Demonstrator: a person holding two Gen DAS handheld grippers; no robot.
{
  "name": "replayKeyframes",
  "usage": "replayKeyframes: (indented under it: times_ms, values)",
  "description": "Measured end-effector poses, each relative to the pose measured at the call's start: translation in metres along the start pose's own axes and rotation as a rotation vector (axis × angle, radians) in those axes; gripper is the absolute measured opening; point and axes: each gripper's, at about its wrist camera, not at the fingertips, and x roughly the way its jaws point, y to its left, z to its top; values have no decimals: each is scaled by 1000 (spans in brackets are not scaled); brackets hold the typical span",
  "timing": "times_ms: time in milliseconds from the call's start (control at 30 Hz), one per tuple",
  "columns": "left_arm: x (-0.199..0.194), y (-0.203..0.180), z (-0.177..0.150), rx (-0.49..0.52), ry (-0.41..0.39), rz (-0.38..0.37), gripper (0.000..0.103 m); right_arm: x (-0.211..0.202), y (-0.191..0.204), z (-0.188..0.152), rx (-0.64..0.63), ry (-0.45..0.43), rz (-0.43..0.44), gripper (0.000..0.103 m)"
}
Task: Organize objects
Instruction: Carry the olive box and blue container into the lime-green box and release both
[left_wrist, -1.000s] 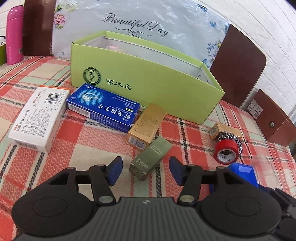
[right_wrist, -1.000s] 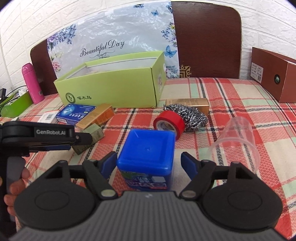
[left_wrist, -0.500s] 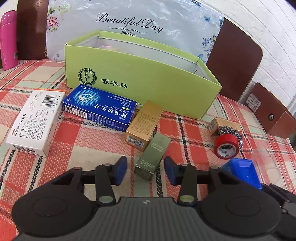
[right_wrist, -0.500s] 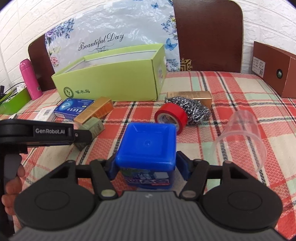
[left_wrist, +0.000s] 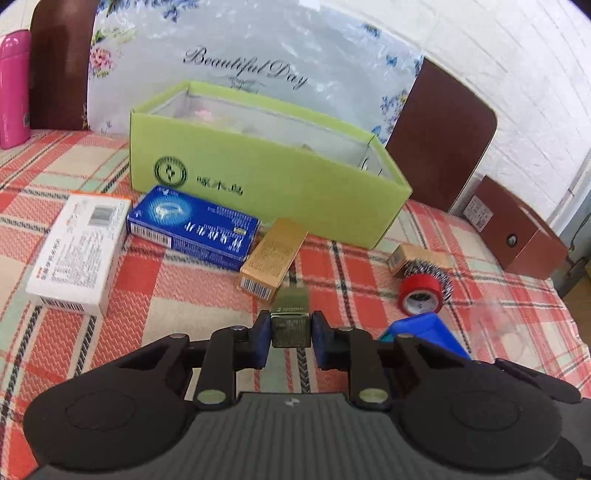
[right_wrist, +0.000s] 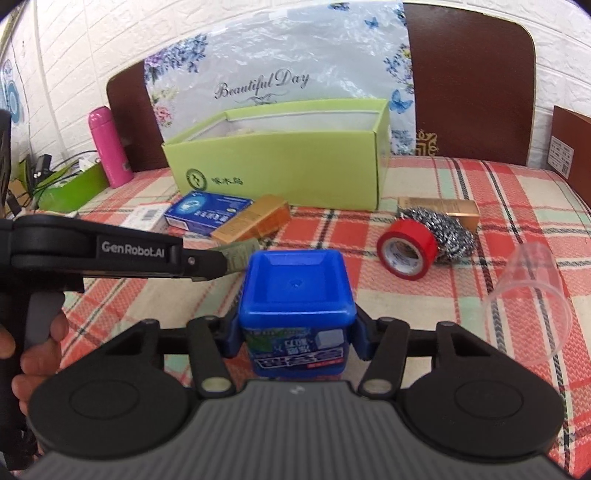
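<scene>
Two grippers, both loaded. Left gripper (left_wrist: 290, 329) is clamped on the olive-green box (left_wrist: 290, 318), pads on its two long sides; the box's long axis runs straight ahead along the fingers, far end pointing at the green bin (left_wrist: 266, 192). Right gripper (right_wrist: 295, 328) is clamped on the blue tub (right_wrist: 295, 291), pads on its left and right walls, lid up.

Key relation: the bin sits directly ahead of both grippers, open top facing up, long side across the view. Left gripper is the nearer one, with the gold box (left_wrist: 273, 258) and the blue carton (left_wrist: 194, 227) lying between it and the bin wall, so my read is the held box has to go up and over those before it drops in. From the right wrist camera the bin is ahead and slightly left, with a clear strip of bench (right_wrist: 461, 184) in front.

Count on the bench, loose:
- 1 white carton (left_wrist: 79, 254), leftmost
- 1 blue carton, touching or just beside the bin front
- 2 gold boxes: one next to the blue carton, the second gold box (right_wrist: 439, 208) behind the scrubber
- 1 red tape roll (right_wrist: 406, 249), on edge
- 1 steel scrubber (right_wrist: 448, 236), touching the tape
- 1 clear cup (right_wrist: 528, 291), on its side at right

Bin contents: something pale inside, can't make it out.
</scene>
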Motion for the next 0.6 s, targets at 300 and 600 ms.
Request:
replayKeyframes:
  times_ms: [300, 600]
  values:
    - [-36, 4, 29, -10, -113, -18, 23, -18, 9, 32, -33, -113, 33, 55]
    - [-42, 7, 77, 0, -201, -17, 23, -14, 5, 82, 5, -234, 39, 55]
